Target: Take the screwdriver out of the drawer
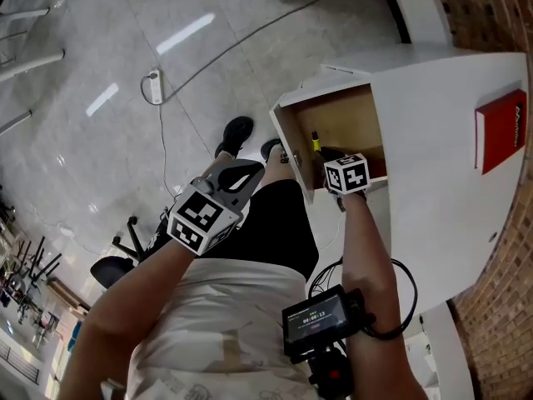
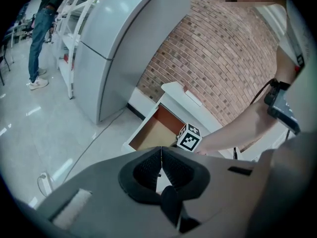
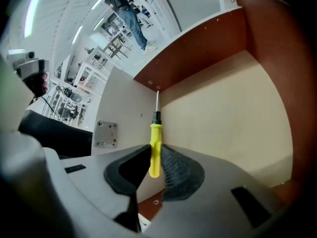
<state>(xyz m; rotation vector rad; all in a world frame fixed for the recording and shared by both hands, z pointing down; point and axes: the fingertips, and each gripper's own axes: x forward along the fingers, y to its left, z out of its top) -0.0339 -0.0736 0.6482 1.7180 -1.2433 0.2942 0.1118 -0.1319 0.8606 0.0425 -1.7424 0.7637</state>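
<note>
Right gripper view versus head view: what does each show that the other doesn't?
Only the right gripper view: the right gripper's tongs closed on the screwdriver's yellow handle, shaft pointing into the drawer's corner, and a metal plate on its white wall. Only the head view: the left gripper held outside the drawer, a red box on the cabinet, a power strip on the floor. Both: the drawer's wooden inside and the yellow screwdriver.

Screwdriver (image 3: 155, 139) in drawer (image 1: 291, 150), between right gripper (image 3: 156, 151) jaws; left gripper (image 1: 243, 176) left of drawer, outside.
</note>
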